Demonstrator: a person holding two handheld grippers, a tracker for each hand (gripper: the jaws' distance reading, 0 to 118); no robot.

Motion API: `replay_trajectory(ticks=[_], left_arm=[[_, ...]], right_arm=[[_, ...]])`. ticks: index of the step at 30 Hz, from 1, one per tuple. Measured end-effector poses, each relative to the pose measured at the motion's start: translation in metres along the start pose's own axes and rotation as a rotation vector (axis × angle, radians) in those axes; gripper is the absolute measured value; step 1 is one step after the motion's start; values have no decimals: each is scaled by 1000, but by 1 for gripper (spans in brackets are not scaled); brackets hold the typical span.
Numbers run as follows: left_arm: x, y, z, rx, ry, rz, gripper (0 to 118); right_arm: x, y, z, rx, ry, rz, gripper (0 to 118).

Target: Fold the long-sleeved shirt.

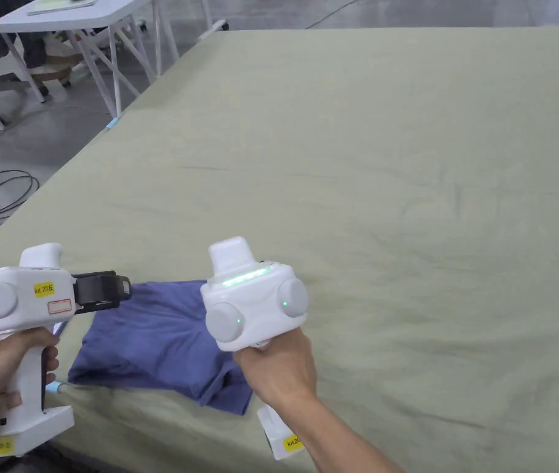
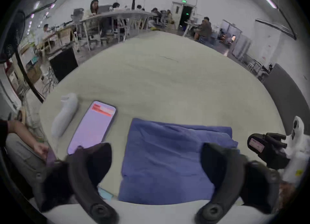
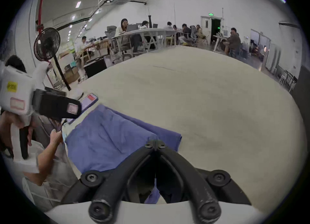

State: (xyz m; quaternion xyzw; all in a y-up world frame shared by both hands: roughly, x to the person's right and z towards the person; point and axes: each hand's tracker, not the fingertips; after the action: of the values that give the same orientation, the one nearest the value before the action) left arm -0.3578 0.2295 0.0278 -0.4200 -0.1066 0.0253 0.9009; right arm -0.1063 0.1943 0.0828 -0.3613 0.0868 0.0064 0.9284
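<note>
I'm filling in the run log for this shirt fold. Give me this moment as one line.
shirt: blue, folded, near table edge | left gripper: open, above shirt | right gripper: shut, over shirt | phone: beside shirt

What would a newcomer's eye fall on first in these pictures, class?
The blue shirt, folded into a compact bundle, lies at the near edge of the wide green-covered table. The left gripper hovers open above it, the right gripper is shut, and a lit phone lies left of the shirt.
</note>
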Motion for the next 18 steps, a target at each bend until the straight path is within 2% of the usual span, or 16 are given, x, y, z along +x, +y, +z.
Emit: replay_trajectory(ticks=[3, 5, 6, 7, 8, 9, 10, 13, 16, 18], left_arm=[[12, 3, 22, 43, 72, -75, 112], [25, 9, 37, 67, 129, -104, 111], [40, 13, 45, 67, 145, -113, 105], [59, 16, 55, 82, 128, -124, 82], [78, 19, 64, 128, 100, -156, 34], [105, 19, 73, 172, 95, -193, 0], [134, 18, 86, 228, 67, -241, 0], [212, 18, 122, 334, -111, -259, 0], [285, 13, 149, 482, -202, -293, 0], [338, 3, 167, 607, -213, -307, 0]], right_arm=[[10, 4, 22, 2, 6, -44, 0], [23, 8, 46, 62, 12, -67, 0], [32, 11, 58, 79, 5, -69, 0], [40, 14, 73, 101, 2, -75, 0], [54, 19, 89, 114, 10, -91, 0], [71, 23, 109, 147, 4, -116, 0], [89, 27, 131, 179, -19, -134, 0], [145, 27, 206, 326, -132, -142, 0], [198, 20, 281, 417, -289, -120, 0], [229, 8, 325, 479, -395, -118, 0]])
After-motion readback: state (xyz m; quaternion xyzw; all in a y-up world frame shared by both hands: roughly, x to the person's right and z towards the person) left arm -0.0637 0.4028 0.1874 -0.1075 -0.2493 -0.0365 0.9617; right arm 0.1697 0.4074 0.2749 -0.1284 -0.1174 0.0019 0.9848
